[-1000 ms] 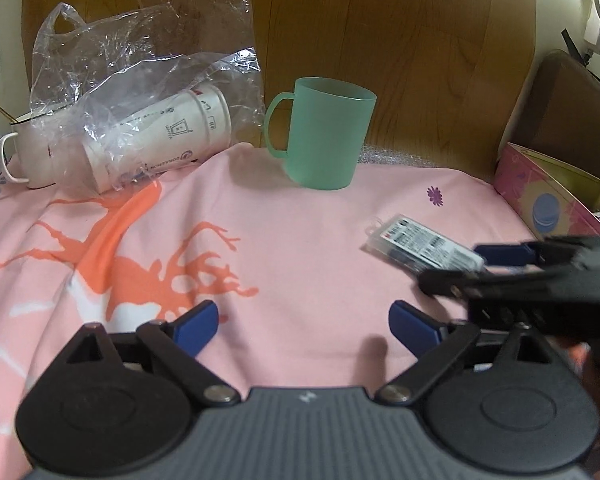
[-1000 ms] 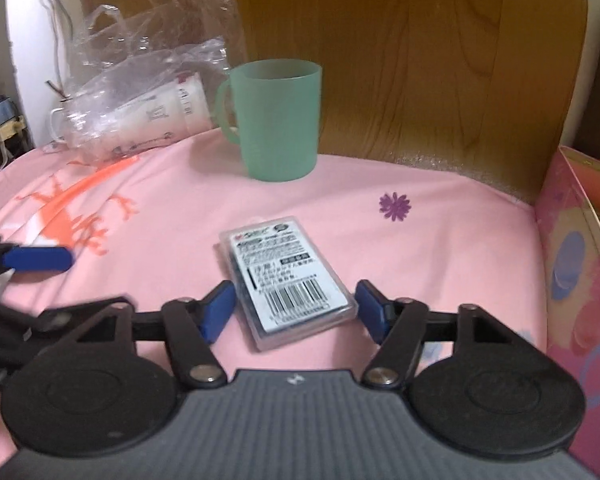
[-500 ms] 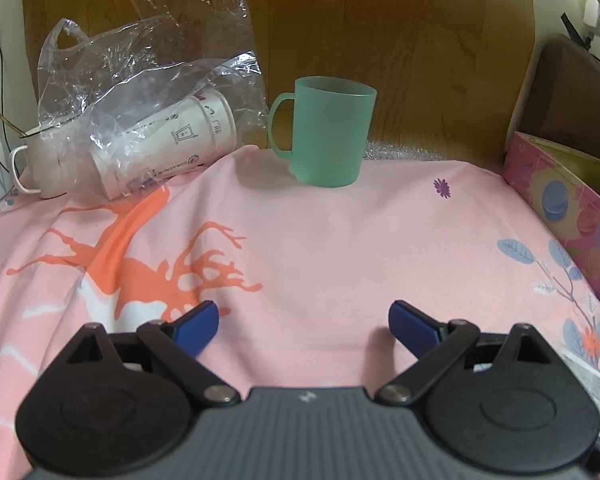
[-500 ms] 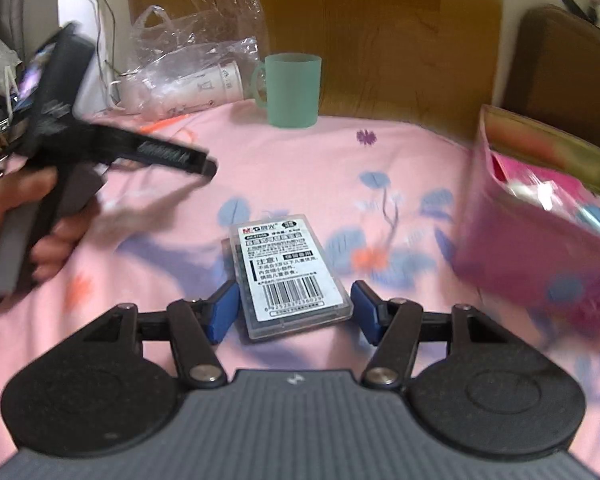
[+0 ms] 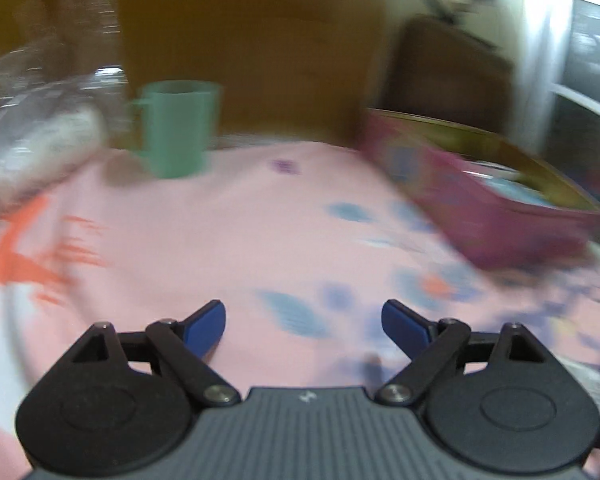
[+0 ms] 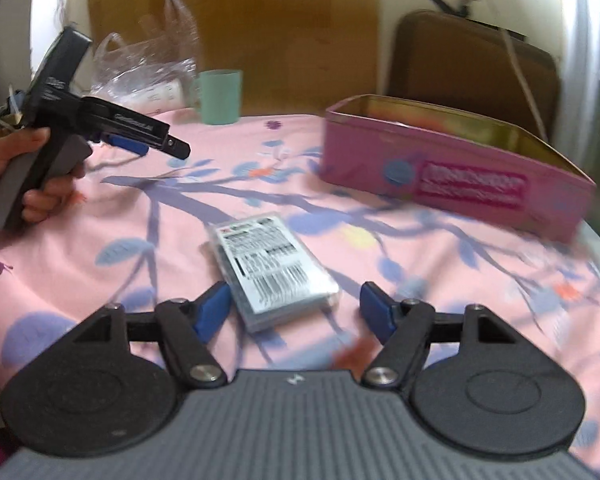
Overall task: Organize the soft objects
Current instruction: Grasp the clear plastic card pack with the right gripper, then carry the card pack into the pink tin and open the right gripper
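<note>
The right gripper (image 6: 294, 304) has its jaws spread wide, and a clear packet (image 6: 272, 266) with a barcode label lies flat on the pink cloth (image 6: 172, 240) between the blue fingertips (image 6: 214, 310), its near end just past them. The left pad seems to touch the packet's edge; the right pad stands apart from it. Ahead and to the right of this gripper sits an open pink tin (image 6: 452, 172). Far ahead to the left stands a green cup (image 6: 220, 96), beside a crumpled plastic bag (image 6: 148, 68). The left gripper (image 5: 304, 326) is also wide open, with only cloth between its fingers; its view is blurred. From the right wrist camera it shows at far left, held in a hand (image 6: 18, 172).
</note>
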Tool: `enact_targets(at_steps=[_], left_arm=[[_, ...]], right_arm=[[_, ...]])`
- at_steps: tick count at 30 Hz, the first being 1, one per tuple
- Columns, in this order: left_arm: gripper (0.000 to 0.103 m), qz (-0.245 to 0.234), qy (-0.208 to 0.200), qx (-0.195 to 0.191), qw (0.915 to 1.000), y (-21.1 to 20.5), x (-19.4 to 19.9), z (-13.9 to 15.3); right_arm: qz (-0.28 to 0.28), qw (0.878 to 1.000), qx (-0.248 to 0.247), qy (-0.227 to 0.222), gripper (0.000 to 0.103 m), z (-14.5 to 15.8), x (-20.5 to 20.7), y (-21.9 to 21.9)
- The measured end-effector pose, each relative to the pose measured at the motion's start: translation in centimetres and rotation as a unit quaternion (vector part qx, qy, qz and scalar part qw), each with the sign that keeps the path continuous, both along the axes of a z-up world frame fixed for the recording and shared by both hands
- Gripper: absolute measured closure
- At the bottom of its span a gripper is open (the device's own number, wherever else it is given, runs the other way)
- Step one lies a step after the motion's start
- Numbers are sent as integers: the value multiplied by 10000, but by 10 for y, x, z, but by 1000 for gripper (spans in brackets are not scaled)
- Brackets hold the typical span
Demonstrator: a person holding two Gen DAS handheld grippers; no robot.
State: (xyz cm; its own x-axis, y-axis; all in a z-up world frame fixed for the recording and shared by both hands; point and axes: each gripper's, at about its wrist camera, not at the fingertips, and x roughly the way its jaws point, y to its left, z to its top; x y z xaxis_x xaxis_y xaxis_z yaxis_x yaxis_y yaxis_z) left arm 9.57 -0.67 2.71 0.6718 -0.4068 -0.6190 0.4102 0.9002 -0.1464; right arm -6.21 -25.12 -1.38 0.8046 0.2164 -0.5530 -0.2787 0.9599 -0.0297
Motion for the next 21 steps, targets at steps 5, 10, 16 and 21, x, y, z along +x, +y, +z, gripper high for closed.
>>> enact_targets(at_steps=[5, 10, 16, 21], left_arm=[[15, -1064, 98, -361, 9936, -53, -39, 7], [15, -1486, 351, -491, 9871, -83, -56, 8], [22, -1567, 747, -688, 9824, -84, -64, 4], [31, -1645, 857, -597, 9808, -86, -66, -2]], right_arm=[[-320, 9993, 49, -162, 30, -5, -16, -15], [-720, 9962, -101, -469, 31, -1, -24, -26], [-201, 9981, -79, -573, 31, 1, -22, -14], [-121, 9990, -14, -428, 31, -7, -13, -7]])
